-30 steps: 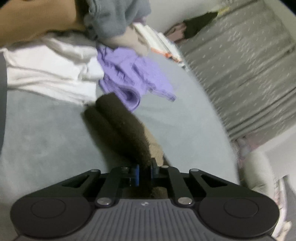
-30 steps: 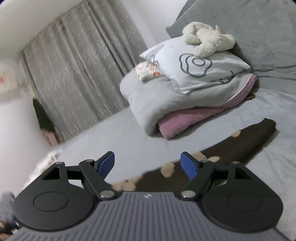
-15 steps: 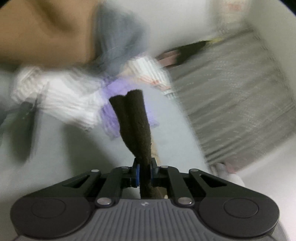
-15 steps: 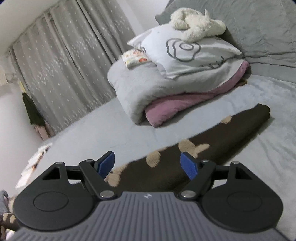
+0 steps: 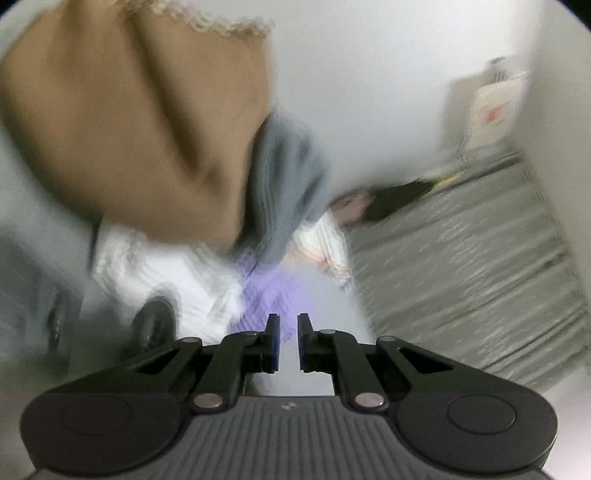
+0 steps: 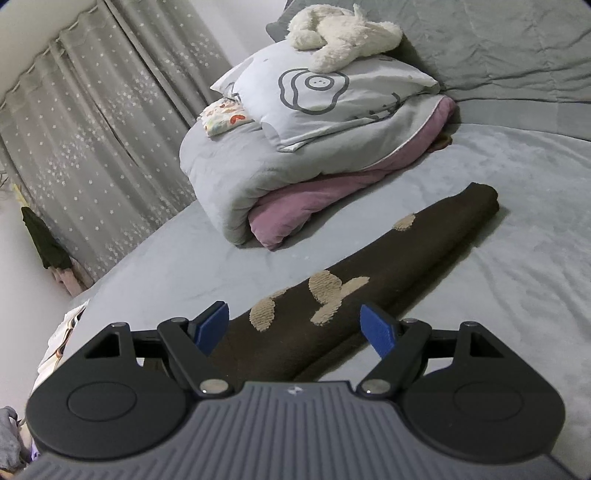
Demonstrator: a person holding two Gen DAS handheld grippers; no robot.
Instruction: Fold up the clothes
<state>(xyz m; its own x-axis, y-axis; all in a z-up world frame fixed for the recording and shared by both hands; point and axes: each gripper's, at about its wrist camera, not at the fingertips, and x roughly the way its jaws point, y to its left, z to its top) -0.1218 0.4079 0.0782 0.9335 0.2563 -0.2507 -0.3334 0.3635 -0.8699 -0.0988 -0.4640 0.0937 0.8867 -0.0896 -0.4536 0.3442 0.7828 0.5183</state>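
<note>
A long, folded dark brown garment with beige spots (image 6: pixel 369 273) lies on the grey bed (image 6: pixel 517 206), running away to the right. My right gripper (image 6: pixel 295 317) is open wide, and its blue fingertips straddle the garment's near end from above. In the blurred left wrist view, my left gripper (image 5: pixel 288 325) has its fingers a narrow gap apart with nothing between them. Beyond it lie a purple garment (image 5: pixel 266 291) and a white garment (image 5: pixel 155 266). The brown garment does not show in that view.
A folded grey and pink duvet (image 6: pixel 295 162) with a pillow (image 6: pixel 325 96) and a white plush toy (image 6: pixel 343 33) sits behind the brown garment. Grey curtains (image 6: pixel 92 147) hang at the left. A person's tan top (image 5: pixel 129 129) and grey sleeve (image 5: pixel 284 192) fill the left view.
My left gripper has let go of the brown garment and swung upward fast. The right gripper has moved closer over the garment's near end and stays open.
</note>
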